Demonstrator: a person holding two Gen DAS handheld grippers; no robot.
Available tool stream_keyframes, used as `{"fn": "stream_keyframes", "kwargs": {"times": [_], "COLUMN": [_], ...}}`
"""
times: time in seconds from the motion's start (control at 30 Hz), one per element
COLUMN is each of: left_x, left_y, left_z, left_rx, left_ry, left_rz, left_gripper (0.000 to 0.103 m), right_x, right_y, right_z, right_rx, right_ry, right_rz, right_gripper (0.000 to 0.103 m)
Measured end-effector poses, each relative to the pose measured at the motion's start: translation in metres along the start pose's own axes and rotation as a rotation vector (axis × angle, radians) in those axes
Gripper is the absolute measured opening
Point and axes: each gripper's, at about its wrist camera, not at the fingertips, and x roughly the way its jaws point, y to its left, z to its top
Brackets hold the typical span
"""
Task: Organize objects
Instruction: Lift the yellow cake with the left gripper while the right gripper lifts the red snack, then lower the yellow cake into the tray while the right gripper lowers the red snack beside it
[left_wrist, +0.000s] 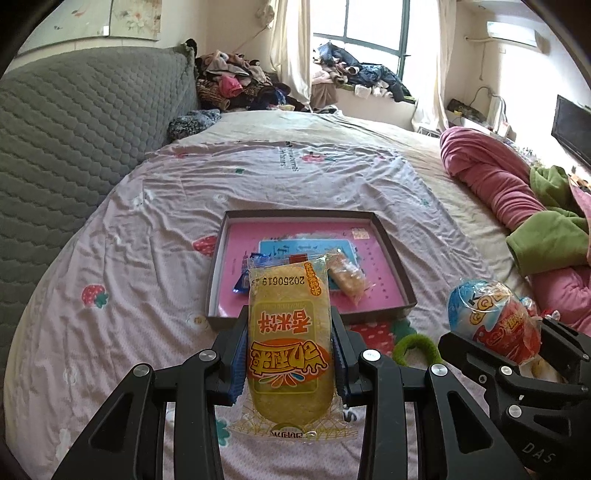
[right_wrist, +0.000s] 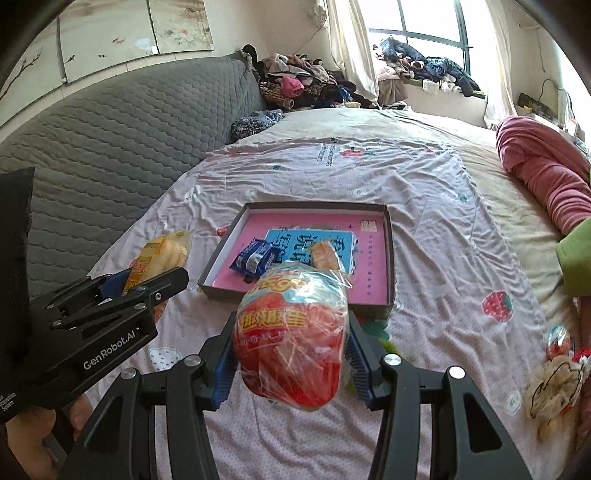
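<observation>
- The left gripper (left_wrist: 290, 347) is closed narrowly on a yellow snack packet (left_wrist: 290, 332), its blue-padded fingers (left_wrist: 240, 354) pressing the packet's two long sides.
- The packet stands lengthwise between the fingers, held above the bed sheet (left_wrist: 147, 229), its far end reaching over the near rim of the tray.
- The right gripper (right_wrist: 291, 343) clamps a red and blue egg-shaped toy in clear wrap (right_wrist: 291, 332), one finger on each side of the egg.
- In the left wrist view that egg (left_wrist: 491, 314) sits to the right of the yellow packet, well apart from it and just right of the tray's near right corner.
- A shallow dark tray (left_wrist: 395, 258) with a pink floor lies on the sheet in the middle of the bed, just beyond both grippers.
- Inside the tray lie a blue wrapped snack (right_wrist: 255, 258) toward the left and a pale wrapped cake (right_wrist: 325, 256) beside it on the right, both in the near half.
- A green fuzzy ring (left_wrist: 415, 345) lies on the sheet near the tray's near right corner, between the two grippers.
- A small plush toy (right_wrist: 554, 384) lies at the near right of the bed, with a smaller wrapped egg (right_wrist: 559, 339) just beyond it.
- A pink blanket (left_wrist: 491, 177) is heaped on the right side of the bed, and a grey quilted headboard (left_wrist: 74, 140) runs along the left.
</observation>
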Motion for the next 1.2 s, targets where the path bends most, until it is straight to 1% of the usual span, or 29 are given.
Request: {"fn": "stream_keyframes", "kwargs": {"times": [0.37,0.8,0.97,1.03,1.2], "left_x": [0.030,0.088,0.113,0.123,0.157], "left_y": [-0.017,-0.031,-0.036,-0.036,-0.034], "left_z": [0.023,0.047,0.047,0.046,0.040], "left_rx": [0.023,0.046,0.065,0.060,0.049], "left_ry": [0.004,0.033,0.050,0.053,0.090], "left_rz": [0.000,-0.003,0.005,0.004,0.009], "left_gripper": [0.039,0.039,0.039,0.039,0.039], "right_x": [0.014,0.054,0.076,0.085,0.113], "right_y": [-0.014,-0.040,-0.047,-0.050,-0.062], "right_z": [0.032,0.071,0.081,0.084,0.085], "right_rx": [-0.032,-0.058,-0.078,-0.084,-0.084], "right_ry": [-0.014,-0.007,0.002,0.001,0.023], "right_rz": [-0.017,-0.026,-0.017,-0.013,-0.012], "right_gripper": [0.052,0.052,0.052,0.052,0.052]}}
